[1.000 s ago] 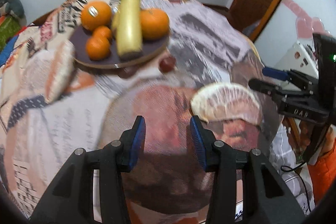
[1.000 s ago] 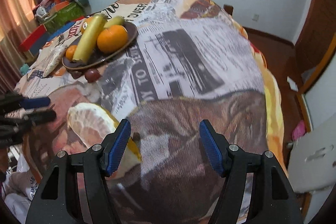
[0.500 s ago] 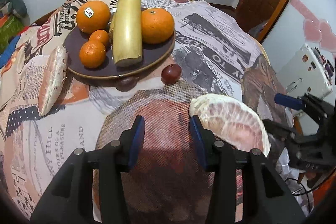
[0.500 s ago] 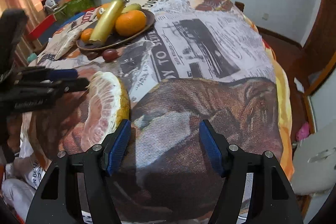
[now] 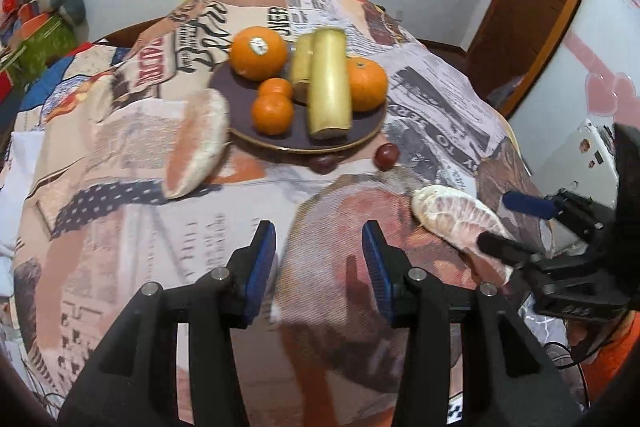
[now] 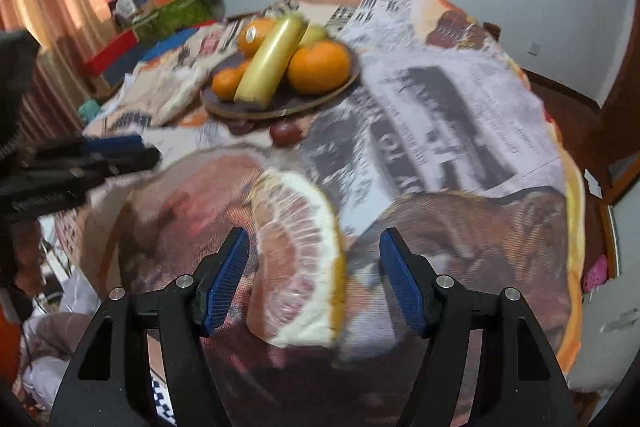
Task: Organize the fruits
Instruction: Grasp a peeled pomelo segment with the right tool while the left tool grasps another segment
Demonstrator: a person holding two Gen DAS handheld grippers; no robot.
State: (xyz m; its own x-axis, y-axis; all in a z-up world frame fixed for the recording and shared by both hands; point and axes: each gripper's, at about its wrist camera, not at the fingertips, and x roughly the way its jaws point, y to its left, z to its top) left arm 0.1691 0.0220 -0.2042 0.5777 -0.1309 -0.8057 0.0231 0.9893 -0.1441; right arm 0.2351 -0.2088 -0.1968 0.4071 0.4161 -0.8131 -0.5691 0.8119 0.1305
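Straddling a peeled pomelo wedge [image 6: 298,259], the right tongs [image 6: 314,279] stand wide open at the bottom of the right wrist view, blue pads on either side of the fruit and neither pad clearly touching it. The wedge lies on the newspaper-print cloth [image 6: 440,131] that covers the worktop, its pink flesh up and its yellow rind along the right edge.

In the left wrist view the same wedge sits at the right middle of the frame, with the right tongs reaching in over it from the right edge. The left tongs [image 5: 318,263] are also open and hold nothing, hovering above bare cloth at the bottom centre.

A dark round plate [image 5: 360,137] rests in the upper centre of that view. It carries a large orange with a sticker [image 5: 258,53], a second orange [image 5: 366,83], two small tangerines [image 5: 272,113] and a long yellow-green fruit [image 5: 329,83] lying across the middle, with a shorter piece of the same kind just behind it. Two dark red grapes [image 5: 387,155] lie on the cloth just below the plate's near rim. A second pomelo wedge [image 5: 198,143] lies to the left of the plate, close to its rim.
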